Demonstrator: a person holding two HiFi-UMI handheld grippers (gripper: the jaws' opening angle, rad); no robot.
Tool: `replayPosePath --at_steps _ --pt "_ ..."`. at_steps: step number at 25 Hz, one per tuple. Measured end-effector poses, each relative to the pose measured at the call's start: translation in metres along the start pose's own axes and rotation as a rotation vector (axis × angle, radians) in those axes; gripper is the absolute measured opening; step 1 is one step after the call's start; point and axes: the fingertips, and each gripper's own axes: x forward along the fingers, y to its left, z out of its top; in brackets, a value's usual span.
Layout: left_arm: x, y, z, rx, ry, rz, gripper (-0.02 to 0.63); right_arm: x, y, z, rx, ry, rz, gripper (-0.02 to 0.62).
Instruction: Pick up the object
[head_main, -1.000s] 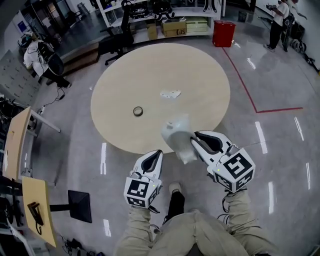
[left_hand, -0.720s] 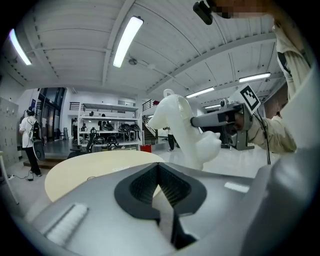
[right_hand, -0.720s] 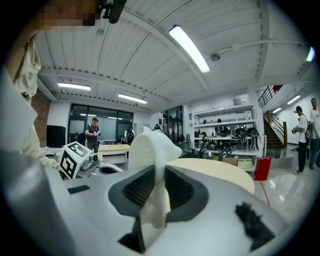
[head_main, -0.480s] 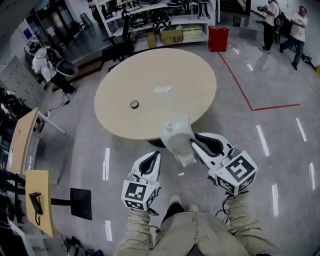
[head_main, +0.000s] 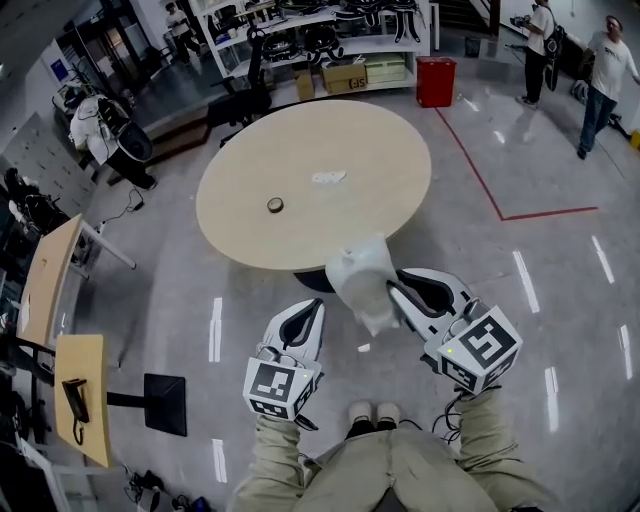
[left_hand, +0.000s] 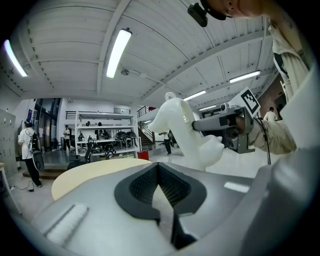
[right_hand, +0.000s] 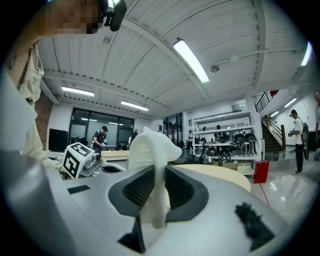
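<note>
1. The right gripper (head_main: 398, 290), lower right of centre in the head view, is clenched on the white object (head_main: 362, 275). Its dark pads press both sides of the object's narrow lower part, as the right gripper view (right_hand: 155, 186) shows.
2. The white object (right_hand: 152, 160), a smooth moulded piece with a bulging top, is held up in the air. In the head view it overlaps the near edge of the round table (head_main: 320, 130), just below the frame's centre.
3. The left gripper (head_main: 312, 310), lower left of centre, has its jaws together with nothing between them. Its own view (left_hand: 159, 175) looks past the closed pads to the white object (left_hand: 182, 135) at upper right.
4. On the table lie a small roll of tape (head_main: 275, 205) and a white scrap (head_main: 328, 178), well apart from the held object.
5. A red bin (head_main: 435, 80) stands beyond the table at the top of the frame. The person's shoes (head_main: 372, 412) show at the bottom.
</note>
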Motion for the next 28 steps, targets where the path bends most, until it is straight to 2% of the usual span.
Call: replayPosePath --at_steps 28 --pt "-0.009 0.011 0.002 0.009 -0.026 -0.009 0.006 0.002 0.012 0.015 -0.031 -0.038 -0.02 0.071"
